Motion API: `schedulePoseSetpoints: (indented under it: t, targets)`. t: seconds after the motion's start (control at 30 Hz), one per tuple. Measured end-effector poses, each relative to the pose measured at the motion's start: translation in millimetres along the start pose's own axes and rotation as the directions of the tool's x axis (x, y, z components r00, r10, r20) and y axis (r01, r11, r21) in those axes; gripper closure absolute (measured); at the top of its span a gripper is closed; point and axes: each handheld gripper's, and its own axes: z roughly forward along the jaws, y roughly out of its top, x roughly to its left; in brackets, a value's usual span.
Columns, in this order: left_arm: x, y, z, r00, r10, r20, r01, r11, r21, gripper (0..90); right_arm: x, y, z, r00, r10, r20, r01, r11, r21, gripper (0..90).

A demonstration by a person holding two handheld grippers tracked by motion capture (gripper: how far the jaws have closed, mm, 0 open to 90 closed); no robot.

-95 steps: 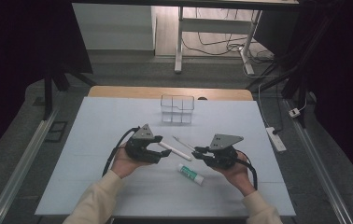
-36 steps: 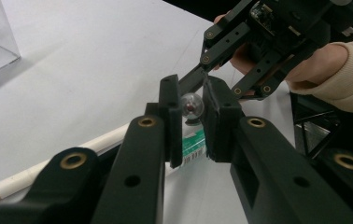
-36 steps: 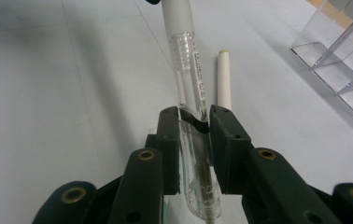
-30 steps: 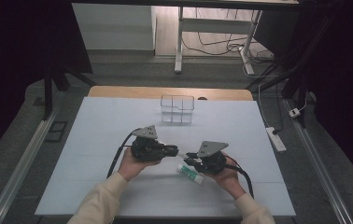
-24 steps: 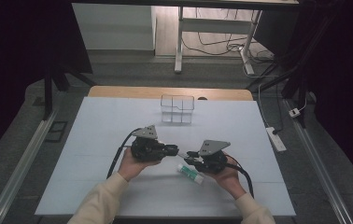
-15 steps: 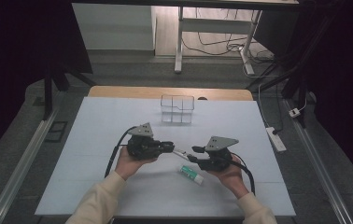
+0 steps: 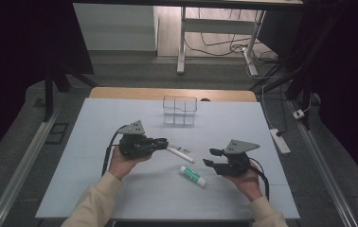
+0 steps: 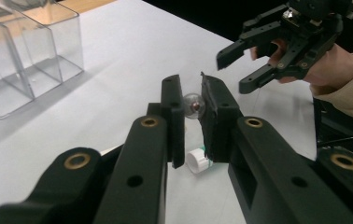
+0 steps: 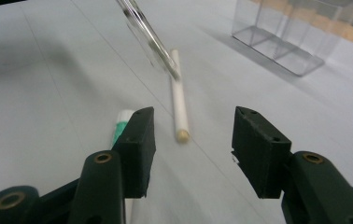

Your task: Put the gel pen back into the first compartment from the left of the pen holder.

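Pen (image 7: 181, 154), white, with its clear cap end clamped between the narrow jaws of the left gripper (image 8: 192, 106), slants down so its far tip sits at or just above the table (image 7: 120, 118). A glue stick (image 7: 192, 173) lies near it. The right gripper (image 9: 191, 133), jaws wide and holding nothing, faces both. The likely job is sorting into the clear organizer (image 7: 180, 110): lifting the pen level before carrying should stop the tip dragging.
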Motion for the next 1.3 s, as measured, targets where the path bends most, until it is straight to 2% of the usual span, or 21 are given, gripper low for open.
schedulePoseSetpoints:
  t: [0.23,0.43,0.7,0.9,1.3]
  targets:
    - [0.7,0.3,-6.5,0.9997,0.004,-0.024,-0.004,1.0,-0.003,80.0,-9.0,-13.3,-19.3,0.9988,0.026,0.041,-0.026,1.0,0.002,45.9]
    - [1.2,1.6,-11.2,0.9992,0.006,-0.038,-0.007,0.9999,-0.01,80.0,-18.3,-19.2,-23.9,0.9969,0.044,0.065,-0.044,0.999,0.007,44.0]
    - [0.6,6.6,-17.7,0.9988,0.015,-0.047,-0.016,0.9996,-0.021,80.0,-21.0,-21.3,-26.7,0.9952,0.05,0.084,-0.052,0.998,0.027,42.0]
    - [5.7,18.7,-23.0,0.9973,0.018,-0.072,-0.021,0.9993,-0.031,79.9,-24.8,-25.7,-30.3,0.9936,0.065,0.093,-0.067,0.997,0.027,41.6]
    - [18.5,46.2,-28.6,0.9933,0.021,-0.114,-0.026,0.9988,-0.04,79.9,-26.5,-27.0,-30.9,0.9925,0.056,0.109,-0.061,0.997,0.042,41.0]
